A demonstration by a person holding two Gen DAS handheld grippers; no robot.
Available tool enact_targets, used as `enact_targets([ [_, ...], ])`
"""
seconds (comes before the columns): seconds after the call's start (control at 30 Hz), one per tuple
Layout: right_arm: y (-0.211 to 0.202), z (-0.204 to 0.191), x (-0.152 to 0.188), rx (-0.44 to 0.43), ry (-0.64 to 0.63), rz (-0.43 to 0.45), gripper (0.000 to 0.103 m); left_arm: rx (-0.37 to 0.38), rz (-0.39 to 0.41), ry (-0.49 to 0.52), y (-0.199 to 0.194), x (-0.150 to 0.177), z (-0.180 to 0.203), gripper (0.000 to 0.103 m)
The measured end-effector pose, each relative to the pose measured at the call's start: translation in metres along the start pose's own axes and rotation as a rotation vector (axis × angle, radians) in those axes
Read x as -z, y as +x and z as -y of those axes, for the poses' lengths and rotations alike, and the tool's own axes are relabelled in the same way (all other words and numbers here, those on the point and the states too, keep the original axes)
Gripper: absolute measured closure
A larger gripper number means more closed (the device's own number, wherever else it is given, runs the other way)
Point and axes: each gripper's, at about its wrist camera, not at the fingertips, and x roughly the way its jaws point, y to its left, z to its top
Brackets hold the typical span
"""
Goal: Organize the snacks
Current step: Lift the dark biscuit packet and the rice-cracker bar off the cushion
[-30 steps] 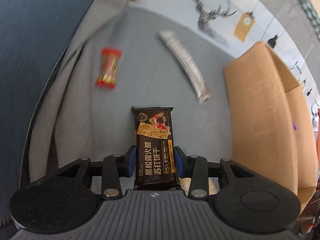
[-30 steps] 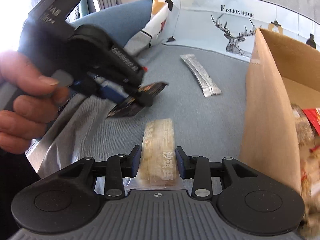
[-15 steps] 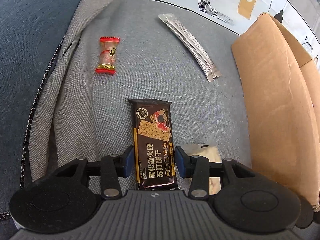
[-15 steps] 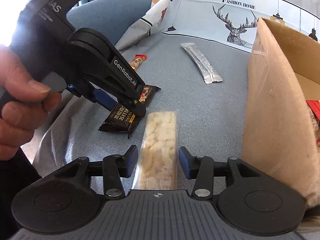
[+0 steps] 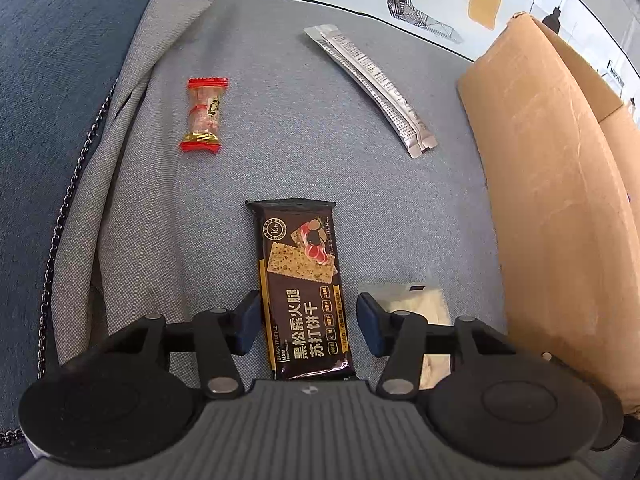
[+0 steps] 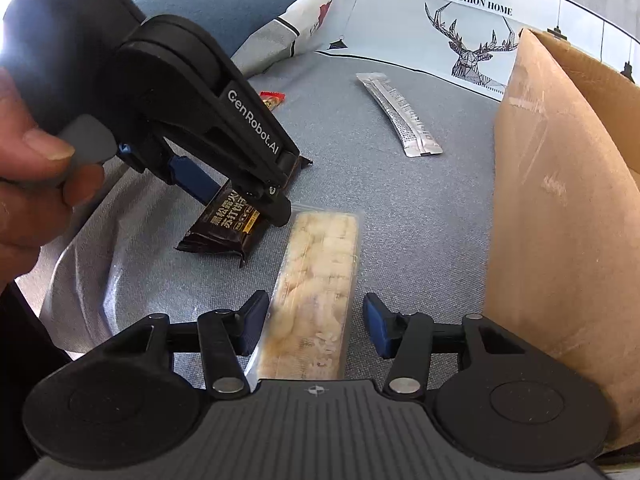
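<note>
- Jaws on both grippers stand apart: left gripper (image 5: 305, 322) straddles the black truffle cracker pack (image 5: 304, 288), right gripper (image 6: 314, 322) the clear rice-crisp bar (image 6: 316, 284).
- Both snacks lie flat on the grey sofa cushion (image 5: 280, 140) beside the cardboard box (image 6: 560, 220).
- Step appears to be laying snacks out; next, I judge, reaching for the red candy (image 5: 203, 114) or silver sachet (image 5: 376, 84).

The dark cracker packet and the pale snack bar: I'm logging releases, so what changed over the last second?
Both were let go. The left hand-held gripper lowered the dark cracker packet onto the cushion and opened; the right hand-held gripper did likewise with the pale snack bar. The red candy and silver stick stayed.
</note>
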Motion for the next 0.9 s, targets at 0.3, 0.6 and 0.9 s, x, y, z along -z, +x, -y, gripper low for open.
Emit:
enact_targets([
  [0.3, -0.0011, -0.0046, 0.0021, 0.013, -0.034, 0.005, 0.06, -0.001, 0.001, 0.008, -0.0018, 0.002, -0.0009, 0.047],
  [0.6, -0.001, -0.0047, 0.0018, 0.014, -0.034, 0.006, 0.063, -0.005, 0.0, 0.011, -0.0012, 0.0004, -0.0002, 0.048],
  [0.9, -0.0022, -0.0035, 0.0004, 0.017, -0.031, 0.011, 0.064, -0.012, 0.008, -0.002, -0.0035, -0.0006, -0.0051, 0.061],
])
